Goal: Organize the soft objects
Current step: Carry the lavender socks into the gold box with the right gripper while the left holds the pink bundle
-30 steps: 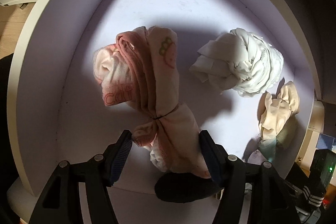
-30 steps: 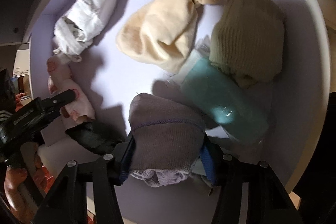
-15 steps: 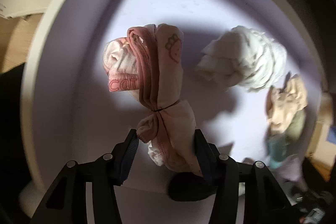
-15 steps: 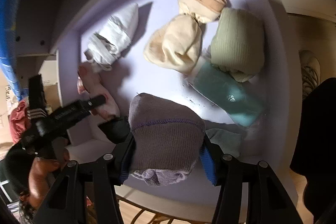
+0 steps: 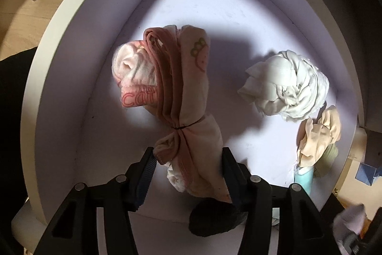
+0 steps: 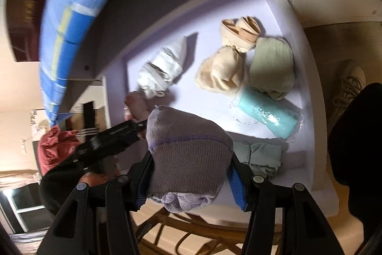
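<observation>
Lavender lines the floor of the white-walled drawer [image 5: 55, 68], the largest thing we see, and nearly all the soft bundles lie inside it. In the left wrist view, a pink bundle [image 5: 172, 97] printed with "cat" and tied with a thin black band takes the left part of the drawer floor; its near end sits between the pads of the left gripper [image 5: 188, 171]. Those jaws have just been closing and then eased a little, and the right pad presses the cloth while the left pad meets its frilled edge, so we read them as clamped on it. A white knotted bundle [image 5: 286, 90] lies to the right, apart from the pink one.

In the right wrist view, the right gripper [image 6: 191, 173] is closed on a grey-purple knit sock roll [image 6: 188, 154], held up above the drawer's near edge. Below it, on the right side of the drawer, a cream bundle [image 6: 219, 73] touches a pale green knit roll [image 6: 272, 66], and a teal roll in clear wrap [image 6: 269, 111] lies just nearer. A folded sage cloth [image 6: 257, 157] rests at the near right. A small black bundle [image 5: 214, 216] lies at the near edge.
</observation>
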`<state>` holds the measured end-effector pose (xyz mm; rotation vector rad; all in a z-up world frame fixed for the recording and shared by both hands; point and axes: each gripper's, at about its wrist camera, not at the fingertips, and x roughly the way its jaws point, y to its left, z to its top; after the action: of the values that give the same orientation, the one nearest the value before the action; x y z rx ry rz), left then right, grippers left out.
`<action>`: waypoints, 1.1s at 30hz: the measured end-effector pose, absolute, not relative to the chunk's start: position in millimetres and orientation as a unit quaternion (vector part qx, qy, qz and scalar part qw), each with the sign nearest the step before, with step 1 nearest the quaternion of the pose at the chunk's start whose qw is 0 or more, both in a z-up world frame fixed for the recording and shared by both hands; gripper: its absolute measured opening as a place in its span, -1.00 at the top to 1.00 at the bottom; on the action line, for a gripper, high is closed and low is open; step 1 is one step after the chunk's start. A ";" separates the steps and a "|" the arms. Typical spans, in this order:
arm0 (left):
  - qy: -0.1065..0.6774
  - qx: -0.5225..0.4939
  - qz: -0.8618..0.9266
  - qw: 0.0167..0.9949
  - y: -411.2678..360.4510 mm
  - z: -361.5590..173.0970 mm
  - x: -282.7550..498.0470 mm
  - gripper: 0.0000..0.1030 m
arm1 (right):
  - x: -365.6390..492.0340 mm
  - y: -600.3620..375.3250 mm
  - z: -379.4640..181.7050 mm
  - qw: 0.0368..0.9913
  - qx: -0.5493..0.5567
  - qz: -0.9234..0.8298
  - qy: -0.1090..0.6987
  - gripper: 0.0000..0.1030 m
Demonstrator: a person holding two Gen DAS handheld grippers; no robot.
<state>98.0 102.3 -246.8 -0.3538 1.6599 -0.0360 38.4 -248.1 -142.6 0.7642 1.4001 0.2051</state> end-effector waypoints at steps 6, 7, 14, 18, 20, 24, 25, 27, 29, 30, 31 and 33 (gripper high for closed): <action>0.731 -0.125 -0.018 0.670 88.8 -237.6 102.8 -0.04 | 31.6 -243.9 -102.4 0.713 0.332 0.108 0.607 -0.10; 0.732 -0.121 -0.019 0.671 88.3 -236.5 102.8 -0.04 | 31.0 -243.8 -97.8 0.715 0.331 0.110 0.605 -0.10; 0.732 -0.111 -0.021 0.672 92.3 -227.2 103.5 -0.03 | 39.6 -243.0 -41.6 0.747 0.316 0.129 0.571 -0.10; 0.731 -0.093 -0.025 0.676 82.6 -233.7 104.7 -0.03 | 56.5 -242.8 -0.3 0.764 0.317 0.154 0.540 -0.10; 0.730 -0.088 -0.025 0.677 84.4 -224.8 103.3 -0.02 | 68.6 -242.7 19.3 0.777 0.309 0.159 0.525 -0.10; 0.731 -0.075 -0.027 0.678 79.7 -226.9 103.0 -0.01 | 105.3 -244.5 57.2 0.812 0.271 0.142 0.496 -0.10; 0.731 -0.072 -0.027 0.678 74.5 -232.1 104.1 -0.01 | 112.7 -245.4 63.2 0.817 0.265 0.137 0.492 -0.10; 0.731 -0.069 -0.026 0.678 65.5 -239.8 106.3 0.00 | 136.0 -248.6 76.5 0.834 0.240 0.114 0.483 -0.10; 0.731 -0.070 -0.026 0.678 64.2 -240.5 106.4 0.01 | 159.5 -252.7 86.4 0.849 0.219 0.093 0.472 -0.10; 0.731 -0.070 -0.026 0.678 63.2 -240.8 106.6 0.02 | 172.6 -254.9 91.1 0.856 0.208 0.082 0.466 -0.10; 0.732 -0.069 -0.027 0.678 62.5 -241.4 106.4 0.02 | 185.4 -257.0 94.1 0.861 0.200 0.068 0.462 -0.10; 0.733 -0.069 -0.029 0.677 60.4 -246.3 106.0 0.03 | 209.7 -261.1 96.6 0.868 0.183 0.044 0.460 -0.10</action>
<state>106.0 60.4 -246.3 -0.1559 1.6467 -0.0642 209.7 -261.1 96.6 0.3827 0.9636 0.0929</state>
